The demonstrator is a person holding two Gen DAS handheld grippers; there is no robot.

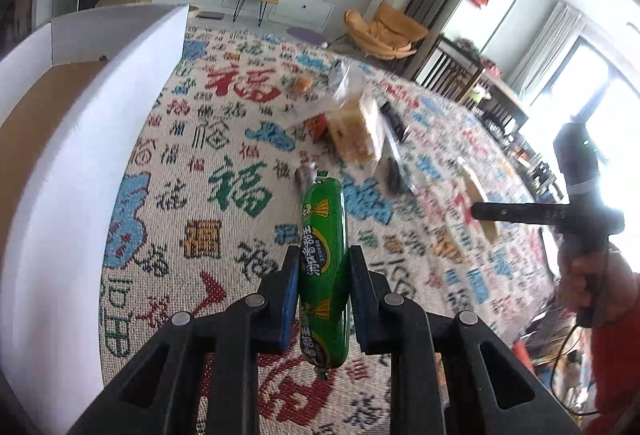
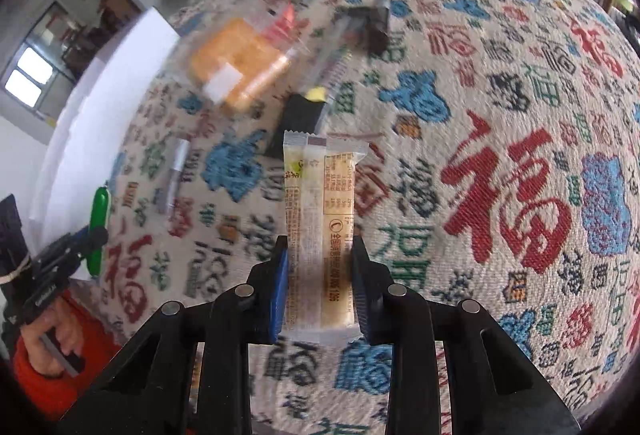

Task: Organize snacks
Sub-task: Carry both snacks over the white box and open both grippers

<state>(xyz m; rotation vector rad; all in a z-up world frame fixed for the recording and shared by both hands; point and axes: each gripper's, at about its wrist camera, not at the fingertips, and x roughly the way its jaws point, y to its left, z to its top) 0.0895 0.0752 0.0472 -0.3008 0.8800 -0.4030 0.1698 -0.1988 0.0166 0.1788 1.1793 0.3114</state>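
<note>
A green sausage snack [image 1: 322, 267] is clamped between the pads of the left tool [image 1: 323, 275], its wrapper standing upright along the fingers and clear of the patterned cloth [image 1: 224, 139] that covers the counter. In the right tool [image 2: 320, 275] a pale wrapped bar [image 2: 318, 231] is pinched in the same way, printed side toward the camera, also lifted off the cloth. Both tools are therefore closed on a snack each.

Further out, the unsorted items are seen lying together near the middle of the cloth: a bagged orange cake [image 2: 240, 67], a black packet [image 2: 298, 123] just beside it, a silver stick [image 2: 176, 171] and a dark packet [image 2: 368, 23] (much of this is blurred). A white box [image 1: 84, 139] with a brown floor stands at the left edge, close to the left tool.

The step in hand is judged to be the carrying stage, after pick-up and before placing. Next, each snack would need to be brought over the box wall and released inside it, the sausage first, as it is nearer.
</note>
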